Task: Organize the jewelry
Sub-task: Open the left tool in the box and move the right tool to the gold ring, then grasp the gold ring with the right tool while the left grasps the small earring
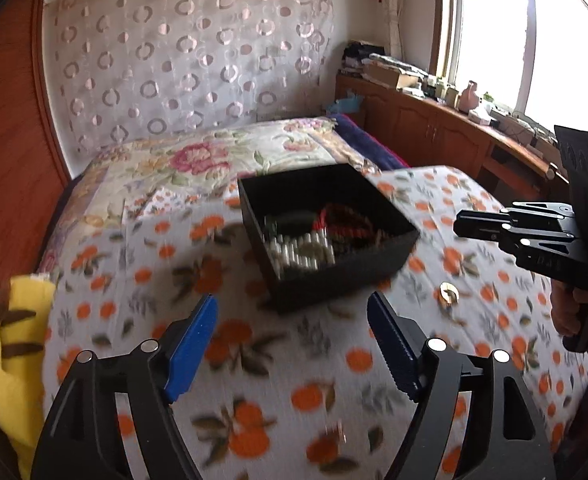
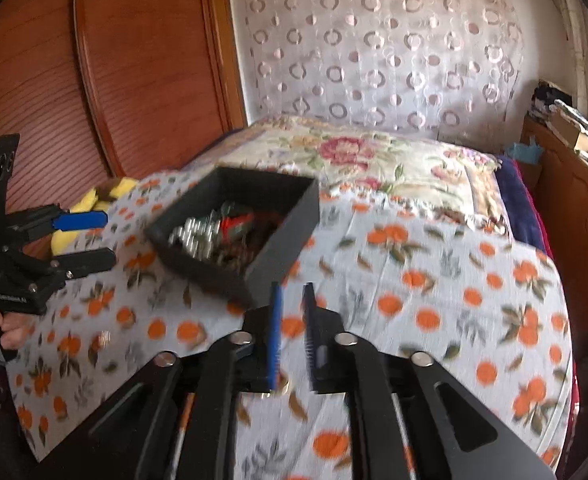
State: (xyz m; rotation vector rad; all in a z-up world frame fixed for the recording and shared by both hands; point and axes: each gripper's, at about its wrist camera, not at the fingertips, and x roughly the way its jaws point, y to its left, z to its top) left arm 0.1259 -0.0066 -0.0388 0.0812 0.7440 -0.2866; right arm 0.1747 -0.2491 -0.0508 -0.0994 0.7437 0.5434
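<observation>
Orange-print cloth (image 1: 253, 360) — blurred jewelry fills black box (image 1: 374, 276).

Box's jewelry (image 1: 314, 240) blurred — pieces indistinct.

Matt black plastic box (image 1: 326, 276), shiny metal beads (image 1: 302, 250), printed cloth cover (image 1: 253, 360).

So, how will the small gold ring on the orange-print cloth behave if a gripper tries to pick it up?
The gold ring looks thin and lies flat, so probably hard to pinch. It seems stiff metal, likely slippery. The soft cloth may let it sink.
</observation>
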